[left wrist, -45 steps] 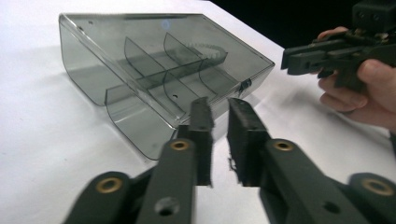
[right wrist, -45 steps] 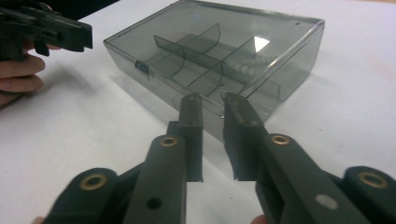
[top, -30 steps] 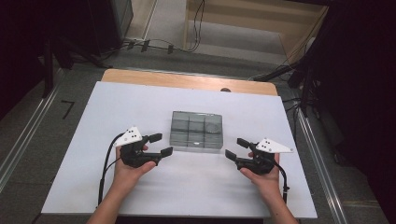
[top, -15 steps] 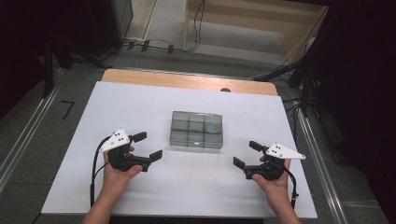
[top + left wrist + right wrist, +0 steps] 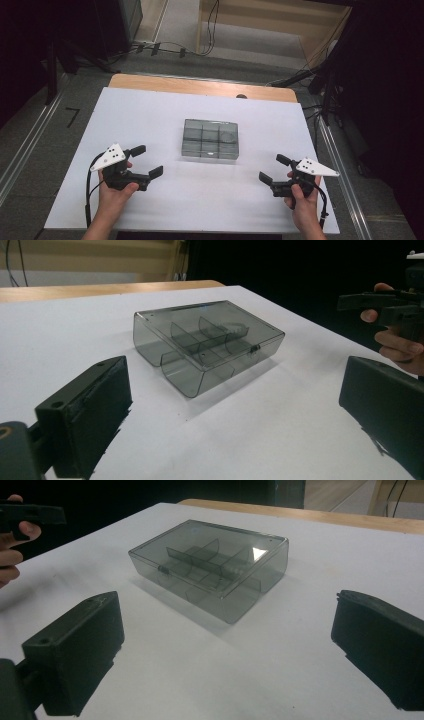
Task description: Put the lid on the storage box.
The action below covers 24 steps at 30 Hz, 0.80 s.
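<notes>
On the white table (image 5: pixel 150 115), the closed grey box (image 5: pixel 210 139) sits mid-frame between the left gripper (image 5: pixel 147 161) and right gripper (image 5: pixel 272 168), both wide open and empty, so each should approach level from its side.

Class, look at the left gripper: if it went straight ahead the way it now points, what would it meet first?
Most likely the smoky clear box, which lies ahead between the open left gripper jaws, with bare white table before it. Depth is hard to judge.
</notes>
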{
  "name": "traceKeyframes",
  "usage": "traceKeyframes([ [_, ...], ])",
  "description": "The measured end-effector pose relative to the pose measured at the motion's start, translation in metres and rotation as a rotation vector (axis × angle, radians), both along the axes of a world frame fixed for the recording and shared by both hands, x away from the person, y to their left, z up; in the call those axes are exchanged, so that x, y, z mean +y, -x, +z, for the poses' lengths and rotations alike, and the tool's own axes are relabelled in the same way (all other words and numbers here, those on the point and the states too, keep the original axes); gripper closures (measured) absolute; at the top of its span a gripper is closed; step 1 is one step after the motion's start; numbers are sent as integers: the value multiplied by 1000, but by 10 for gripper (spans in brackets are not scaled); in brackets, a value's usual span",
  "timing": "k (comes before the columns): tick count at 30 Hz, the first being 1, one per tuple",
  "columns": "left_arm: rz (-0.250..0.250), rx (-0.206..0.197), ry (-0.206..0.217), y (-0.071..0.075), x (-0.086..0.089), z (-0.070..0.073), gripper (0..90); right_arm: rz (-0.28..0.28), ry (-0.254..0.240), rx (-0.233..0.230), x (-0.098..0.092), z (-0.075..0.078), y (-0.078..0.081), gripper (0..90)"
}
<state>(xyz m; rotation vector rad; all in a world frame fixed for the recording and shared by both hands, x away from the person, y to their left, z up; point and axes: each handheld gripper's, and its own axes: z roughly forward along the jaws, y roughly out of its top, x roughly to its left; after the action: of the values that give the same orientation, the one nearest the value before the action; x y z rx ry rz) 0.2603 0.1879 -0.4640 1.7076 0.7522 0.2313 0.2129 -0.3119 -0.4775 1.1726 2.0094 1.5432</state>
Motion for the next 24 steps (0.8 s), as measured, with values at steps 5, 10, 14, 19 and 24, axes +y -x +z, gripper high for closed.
traceKeyframes([
  [5,10,2,7,4,10,-1,0,-23,6,-4,-8,0,5,0],
  [10,14,1,8,11,19,-2,0,-31,-4,4,-16,-2,10,0],
  [14,23,0,3,14,26,-3,0,-47,3,2,-22,-4,13,0],
  [19,46,3,10,14,37,-3,0,-72,10,9,-31,-5,18,0],
  [24,65,-5,14,14,44,-2,0,-91,16,14,-40,-7,22,0],
])
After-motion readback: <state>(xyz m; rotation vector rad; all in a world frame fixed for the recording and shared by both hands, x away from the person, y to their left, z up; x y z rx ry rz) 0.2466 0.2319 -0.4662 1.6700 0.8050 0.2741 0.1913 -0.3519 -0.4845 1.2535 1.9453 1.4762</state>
